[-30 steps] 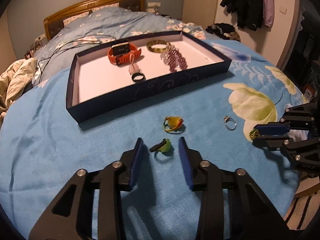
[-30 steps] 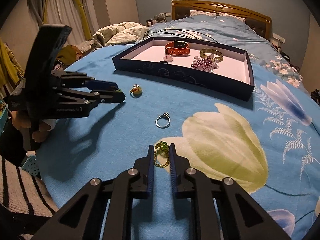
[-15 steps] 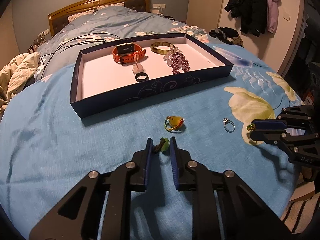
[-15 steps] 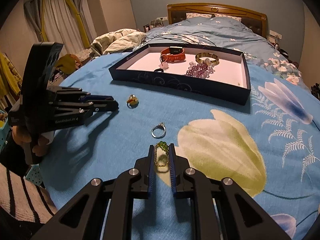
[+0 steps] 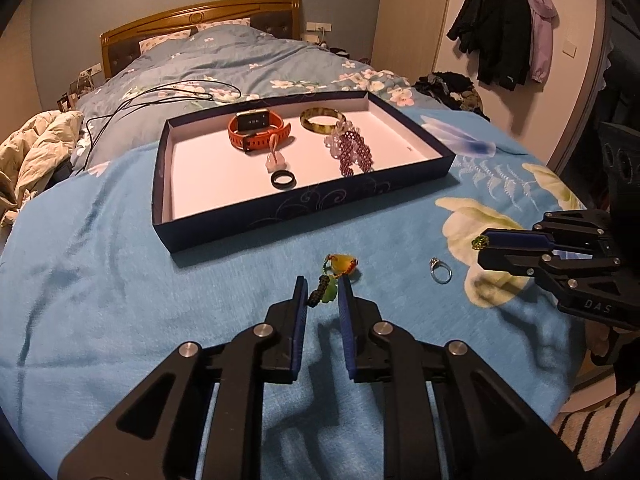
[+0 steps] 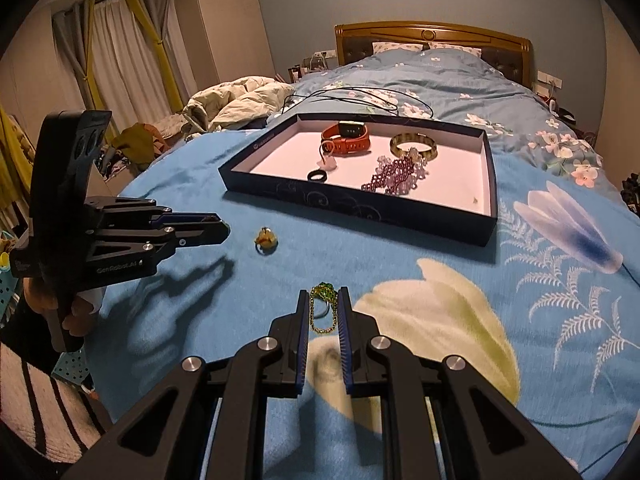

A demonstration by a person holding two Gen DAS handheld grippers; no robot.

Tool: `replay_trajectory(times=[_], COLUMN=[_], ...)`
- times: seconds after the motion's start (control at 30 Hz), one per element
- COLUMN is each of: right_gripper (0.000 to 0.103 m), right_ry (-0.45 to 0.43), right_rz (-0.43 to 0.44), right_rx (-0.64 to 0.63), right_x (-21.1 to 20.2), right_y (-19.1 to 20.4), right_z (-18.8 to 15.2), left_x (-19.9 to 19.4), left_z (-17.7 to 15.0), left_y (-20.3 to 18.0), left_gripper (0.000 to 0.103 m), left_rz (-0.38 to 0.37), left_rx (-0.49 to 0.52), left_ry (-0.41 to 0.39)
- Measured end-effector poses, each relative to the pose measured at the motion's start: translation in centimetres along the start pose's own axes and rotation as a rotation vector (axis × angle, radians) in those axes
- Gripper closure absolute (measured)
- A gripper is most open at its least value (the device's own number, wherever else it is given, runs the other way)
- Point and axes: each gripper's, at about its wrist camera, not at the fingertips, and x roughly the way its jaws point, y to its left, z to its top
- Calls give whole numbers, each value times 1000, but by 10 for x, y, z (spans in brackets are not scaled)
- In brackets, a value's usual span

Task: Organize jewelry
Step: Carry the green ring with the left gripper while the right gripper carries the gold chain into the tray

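Note:
My left gripper (image 5: pixel 323 293) is shut on a small green pendant with a dark cord (image 5: pixel 325 294), held just above the blue bedspread. My right gripper (image 6: pixel 324 307) is shut on a green and gold chain piece (image 6: pixel 323 300), also off the cloth. A yellow pendant (image 5: pixel 342 264) lies just beyond the left fingertips, and a silver ring (image 5: pixel 440 271) lies to its right. The navy tray (image 5: pixel 280 216) further back holds an orange watch (image 5: pixel 258 132), an olive bangle (image 5: pixel 322 120), purple bead bracelets (image 5: pixel 352 152), a black ring (image 5: pixel 283 180) and a pink pendant (image 5: pixel 274 162).
Black cables (image 5: pixel 160 96) trail over the duvet behind the tray. A crumpled beige quilt (image 5: pixel 40 148) lies at the left edge of the bed. Coats (image 5: pixel 508 20) hang on the wall at the right. A hand (image 6: pixel 76 312) holds the left gripper's handle.
The left jaws closed on the green pendant and lifted it off the bedspread. The right gripper stayed shut on the green chain piece and rose slightly.

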Motion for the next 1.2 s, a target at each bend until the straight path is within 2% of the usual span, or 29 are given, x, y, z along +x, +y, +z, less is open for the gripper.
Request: replay_trajectory(times=[1.2], right_gripper=[91], right_ry=[-136], right_rz=[-23], right_rx=[0], right_x=[2], right_y=[-17], right_z=[58], left_x=[-15], left_z=[52], left_y=[8], left_gripper=[87], left_rz=[19], left_rx=[-37], left_ry=[-155])
